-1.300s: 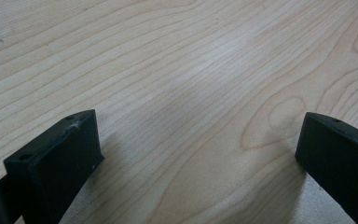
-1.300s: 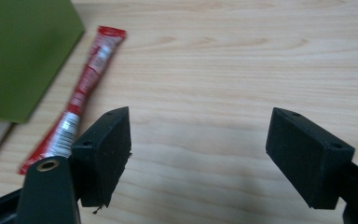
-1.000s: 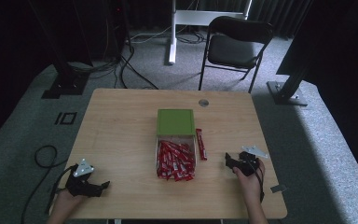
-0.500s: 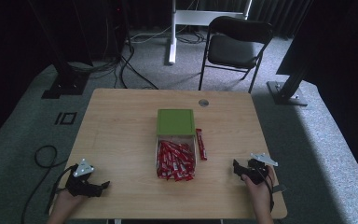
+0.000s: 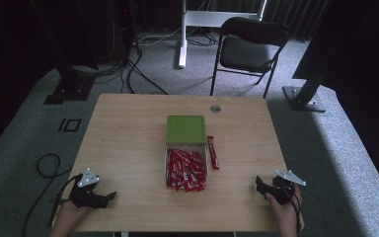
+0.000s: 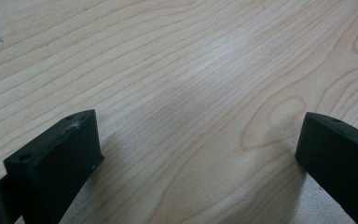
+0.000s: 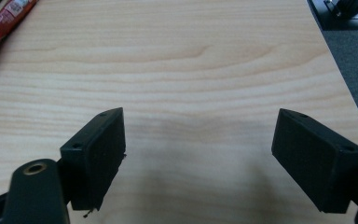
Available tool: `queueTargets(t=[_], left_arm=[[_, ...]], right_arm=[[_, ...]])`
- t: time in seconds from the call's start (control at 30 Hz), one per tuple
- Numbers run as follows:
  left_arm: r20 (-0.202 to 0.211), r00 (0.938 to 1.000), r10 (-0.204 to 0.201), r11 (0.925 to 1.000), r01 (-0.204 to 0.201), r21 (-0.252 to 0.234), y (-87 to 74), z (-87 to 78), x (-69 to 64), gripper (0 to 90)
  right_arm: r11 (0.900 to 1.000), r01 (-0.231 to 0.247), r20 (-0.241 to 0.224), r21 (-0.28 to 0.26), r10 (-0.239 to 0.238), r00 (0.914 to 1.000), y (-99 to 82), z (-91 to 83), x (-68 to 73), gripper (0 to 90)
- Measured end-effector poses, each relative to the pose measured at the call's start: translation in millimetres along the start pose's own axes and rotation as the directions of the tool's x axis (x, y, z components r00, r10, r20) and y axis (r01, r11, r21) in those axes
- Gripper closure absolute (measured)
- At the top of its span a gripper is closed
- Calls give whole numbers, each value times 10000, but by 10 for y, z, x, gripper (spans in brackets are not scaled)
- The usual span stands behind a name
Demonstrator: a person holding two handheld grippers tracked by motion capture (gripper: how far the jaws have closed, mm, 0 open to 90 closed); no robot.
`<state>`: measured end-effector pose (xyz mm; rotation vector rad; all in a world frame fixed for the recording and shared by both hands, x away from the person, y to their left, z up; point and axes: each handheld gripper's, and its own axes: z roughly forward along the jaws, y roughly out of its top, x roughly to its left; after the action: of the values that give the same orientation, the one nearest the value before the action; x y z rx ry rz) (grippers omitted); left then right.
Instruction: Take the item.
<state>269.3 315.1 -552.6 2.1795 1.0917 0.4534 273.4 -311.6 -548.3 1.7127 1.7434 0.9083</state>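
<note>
Both tongs sit low at the near edge of the surface (image 5: 128, 128), jaws spread wide w/ nothing between them: left tongs (image 5: 109, 196) near the left corner, right tongs (image 5: 258, 183) near the right. Mid-surface there's a clear box (image 5: 167, 163) full of red sachets (image 5: 185, 170), its green lid (image 5: 186, 129) lying just behind it, touching or nearly so. One loose sachet (image 5: 212, 152) lies right beside the box's right wall, outside it.

My read: a pause between steps, hands parked well apart from the goods. Next move prob. falls to the right tongs: reach fwd & left to that stray sachet, pinch it across its narrow width, drop it in w/ the rest.
</note>
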Motion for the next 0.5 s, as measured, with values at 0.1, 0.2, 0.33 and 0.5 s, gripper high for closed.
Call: queueTargets(t=[0.1,0.2,0.33,0.5], left_arm=[[2,10000,-8,10000,8,-1,0,0,-1,8],[3,10000,-11,10000,11,-7,0,1,-1,8],[3,10000,-5,10000,5,2,0,0,0,8],[3,10000,-9,10000,9,-1,0,0,-1,8]], right_arm=[[10000,-45,-36,32,45,10000,-37,-20,-17,171],[9999,-122,-82,63,123,9999,-69,-22,-25,171],[9998,-147,-298,137,151,9994,-93,-14,-12,171],[9993,-171,-300,321,181,9994,-128,-10,3,170]])
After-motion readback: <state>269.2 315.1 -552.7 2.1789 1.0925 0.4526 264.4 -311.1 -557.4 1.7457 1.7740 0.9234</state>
